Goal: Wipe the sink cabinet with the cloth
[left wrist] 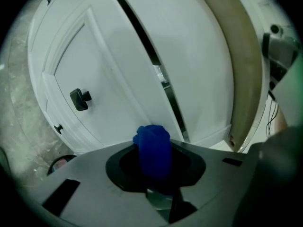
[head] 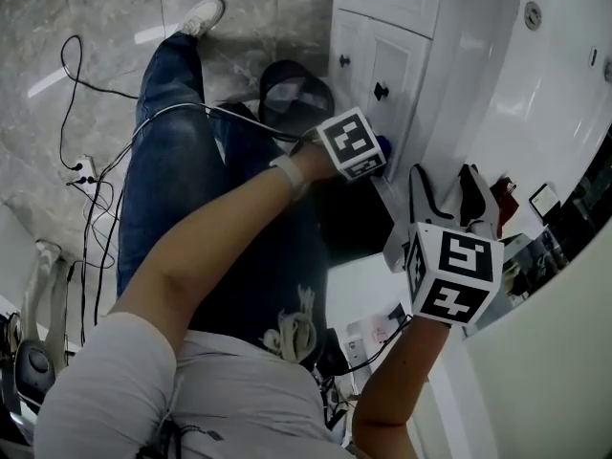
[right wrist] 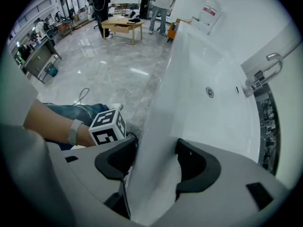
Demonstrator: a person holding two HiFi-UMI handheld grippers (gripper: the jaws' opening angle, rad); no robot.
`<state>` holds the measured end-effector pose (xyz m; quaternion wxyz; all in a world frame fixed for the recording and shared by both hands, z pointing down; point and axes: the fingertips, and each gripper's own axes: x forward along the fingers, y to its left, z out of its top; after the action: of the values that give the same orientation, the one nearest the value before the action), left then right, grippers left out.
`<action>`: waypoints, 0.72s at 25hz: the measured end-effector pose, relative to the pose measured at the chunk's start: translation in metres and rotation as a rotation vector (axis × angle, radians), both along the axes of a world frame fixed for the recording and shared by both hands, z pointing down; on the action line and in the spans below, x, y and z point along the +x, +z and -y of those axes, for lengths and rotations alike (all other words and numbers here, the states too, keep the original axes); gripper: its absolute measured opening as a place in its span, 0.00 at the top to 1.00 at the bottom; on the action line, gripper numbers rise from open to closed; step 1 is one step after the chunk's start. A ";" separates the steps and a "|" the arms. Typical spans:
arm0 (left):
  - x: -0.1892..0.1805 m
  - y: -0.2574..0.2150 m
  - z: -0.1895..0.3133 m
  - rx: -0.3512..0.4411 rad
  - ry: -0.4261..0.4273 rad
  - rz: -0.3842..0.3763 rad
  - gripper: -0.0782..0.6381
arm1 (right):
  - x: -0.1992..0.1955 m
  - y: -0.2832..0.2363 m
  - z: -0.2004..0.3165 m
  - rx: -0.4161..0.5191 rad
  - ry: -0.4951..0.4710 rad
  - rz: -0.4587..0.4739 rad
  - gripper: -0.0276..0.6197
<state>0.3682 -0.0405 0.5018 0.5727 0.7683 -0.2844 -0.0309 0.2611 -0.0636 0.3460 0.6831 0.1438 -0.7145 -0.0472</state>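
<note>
Left gripper [left wrist: 154,167] jaws pinched a bunched blue cloth [left wrist: 153,143], cloth sat just before the white cabinet door [left wrist: 111,74], right of the door's dark knob [left wrist: 79,99], right gripper [right wrist: 154,171] jaws clamped astride the sink rim [right wrist: 161,112] above the door.

Blue cloth [left wrist: 154,148] near white cabinet door [left wrist: 109,74]

No words or numbers to read here. The left marker cube [head: 352,143] shows black-and-white square patterns only, no letters, and the right marker cube [head: 454,273] shows the same. In the right gripper view a red-and-white wall sign [right wrist: 209,12] hangs far back, its print too small to read.
</note>
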 end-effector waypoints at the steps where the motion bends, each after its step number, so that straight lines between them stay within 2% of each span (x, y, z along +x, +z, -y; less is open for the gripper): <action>1: 0.000 0.004 0.000 0.003 0.003 0.027 0.76 | 0.000 0.000 0.000 0.002 -0.006 -0.001 0.58; 3: 0.001 0.011 0.000 0.001 0.000 0.057 0.76 | 0.001 0.000 0.000 0.005 -0.015 -0.004 0.57; 8: 0.008 0.027 -0.009 -0.080 0.012 0.030 0.76 | 0.002 0.000 -0.001 0.006 -0.020 -0.017 0.57; 12: -0.001 0.052 -0.003 -0.091 -0.005 0.094 0.76 | 0.002 0.001 0.000 0.011 -0.020 -0.035 0.57; 15: 0.005 0.060 0.004 -0.064 0.013 0.085 0.76 | 0.002 0.002 0.000 0.023 -0.018 -0.043 0.57; 18: 0.009 0.074 0.005 -0.091 0.017 0.075 0.76 | 0.002 0.002 0.000 0.028 -0.012 -0.048 0.57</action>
<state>0.3773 -0.0451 0.5761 0.5962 0.7445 -0.3000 0.0158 0.2628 -0.0636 0.3485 0.6975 0.1477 -0.6981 -0.0649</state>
